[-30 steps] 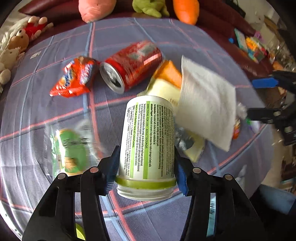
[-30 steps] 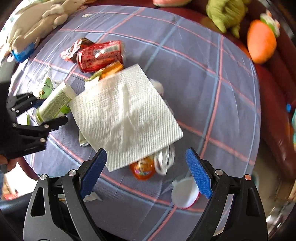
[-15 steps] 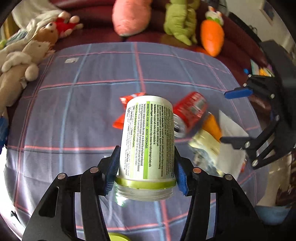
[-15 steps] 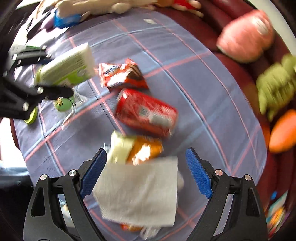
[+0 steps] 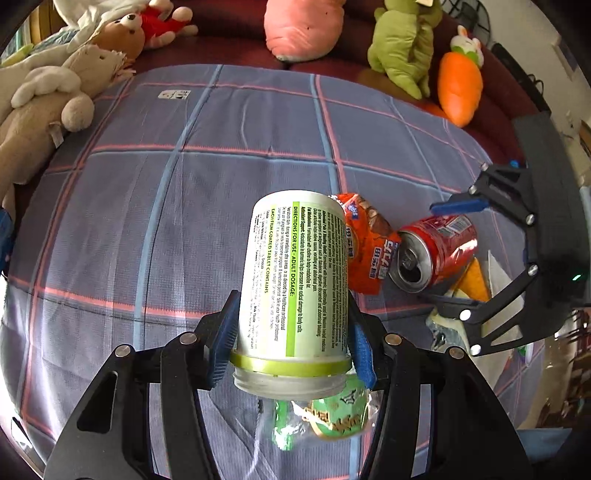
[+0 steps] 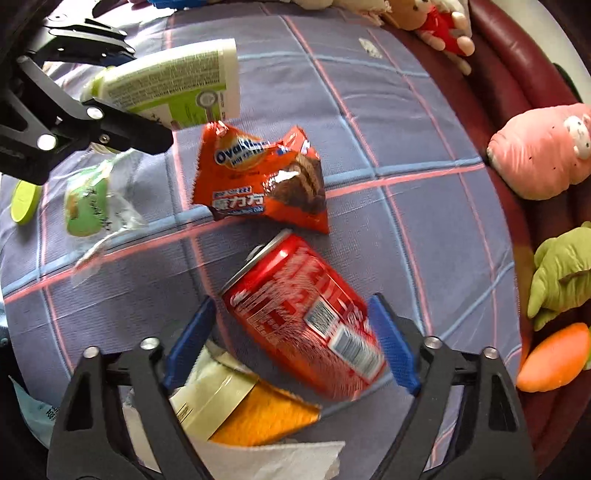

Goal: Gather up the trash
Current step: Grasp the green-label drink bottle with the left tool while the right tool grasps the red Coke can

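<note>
My left gripper (image 5: 291,343) is shut on a white and green pill bottle (image 5: 295,273) and holds it above the blue checked cloth; the bottle also shows in the right wrist view (image 6: 173,83). My right gripper (image 6: 291,339) is open, its blue pads either side of a red soda can (image 6: 303,321) lying on its side; the can also shows in the left wrist view (image 5: 432,254). An orange Ovaltine wrapper (image 6: 262,181) lies beyond the can. A clear bag with a green snack (image 6: 88,206) lies at the left.
A yellow and orange packet (image 6: 240,410) and a white paper napkin (image 6: 273,459) lie under my right gripper. A green lid (image 6: 24,203) sits at the far left. Plush toys (image 5: 303,27) line the dark red sofa (image 6: 517,85) behind the cloth.
My right gripper has swung from over the napkin to around the red can. My left gripper has lifted and turned with the bottle held.
</note>
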`<state>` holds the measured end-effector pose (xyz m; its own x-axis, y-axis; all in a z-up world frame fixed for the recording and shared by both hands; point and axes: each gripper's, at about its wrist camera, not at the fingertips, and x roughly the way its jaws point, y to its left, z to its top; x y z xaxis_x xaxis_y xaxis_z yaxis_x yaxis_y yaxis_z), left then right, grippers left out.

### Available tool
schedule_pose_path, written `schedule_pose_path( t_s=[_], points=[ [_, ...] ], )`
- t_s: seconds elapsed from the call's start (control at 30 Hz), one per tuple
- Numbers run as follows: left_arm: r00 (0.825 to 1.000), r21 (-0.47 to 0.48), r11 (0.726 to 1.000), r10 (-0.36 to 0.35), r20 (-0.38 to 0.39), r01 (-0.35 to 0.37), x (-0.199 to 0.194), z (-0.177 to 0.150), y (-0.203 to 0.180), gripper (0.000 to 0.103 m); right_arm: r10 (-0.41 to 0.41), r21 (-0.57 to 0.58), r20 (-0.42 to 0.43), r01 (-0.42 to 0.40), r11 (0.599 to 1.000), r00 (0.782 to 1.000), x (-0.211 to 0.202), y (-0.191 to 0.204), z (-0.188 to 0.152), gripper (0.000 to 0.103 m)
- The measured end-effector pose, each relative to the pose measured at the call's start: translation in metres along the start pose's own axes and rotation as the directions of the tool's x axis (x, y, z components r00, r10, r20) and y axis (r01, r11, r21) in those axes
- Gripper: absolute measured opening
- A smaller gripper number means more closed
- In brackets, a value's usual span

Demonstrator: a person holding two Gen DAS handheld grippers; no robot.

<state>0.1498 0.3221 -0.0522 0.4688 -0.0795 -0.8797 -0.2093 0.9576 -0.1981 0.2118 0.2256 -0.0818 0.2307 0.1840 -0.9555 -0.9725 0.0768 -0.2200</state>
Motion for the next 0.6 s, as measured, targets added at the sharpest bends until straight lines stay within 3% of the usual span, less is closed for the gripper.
schedule_pose_path(
  t_s=[0.03,0.1,0.13,0.4,0.6],
  points=[
    [1.0,-0.004,1.0,-0.002,0.0,0.002,0.001,0.001,0.001,0.054,0.0,-0.006,-0.005,-0.001,1.0,1.0,0.003,0.001,-0.001,0.075],
    [1.0,-0.011,1.0,0.003,-0.002,-0.003,0.003,0.003,0.002,0.054,-0.006,-0.004,-0.017,0.006,1.0,1.0,0.01,-0.001,-0.004,0.059],
    [1.0,-0.015,1.0,0.005,-0.003,-0.006,0.005,0.004,0.003,0.054,0.017,0.024,-0.016,-0.016,1.0,1.0,0.011,-0.006,-0.004,0.046],
    [1.0,0.007,1.0,0.009,0.02,-0.009,-0.003,0.01,-0.015,0.054,0.045,0.264,0.089,-0.068,0.962,0.995,-0.027,-0.043,-0.01,0.044],
    [0.998,0.065,0.998,-0.021,0.051,0.018,-0.019,0.01,-0.054,0.054,0.03,0.437,0.11,-0.075,0.896,0.994,-0.066,-0.059,-0.048,0.044]
  ],
)
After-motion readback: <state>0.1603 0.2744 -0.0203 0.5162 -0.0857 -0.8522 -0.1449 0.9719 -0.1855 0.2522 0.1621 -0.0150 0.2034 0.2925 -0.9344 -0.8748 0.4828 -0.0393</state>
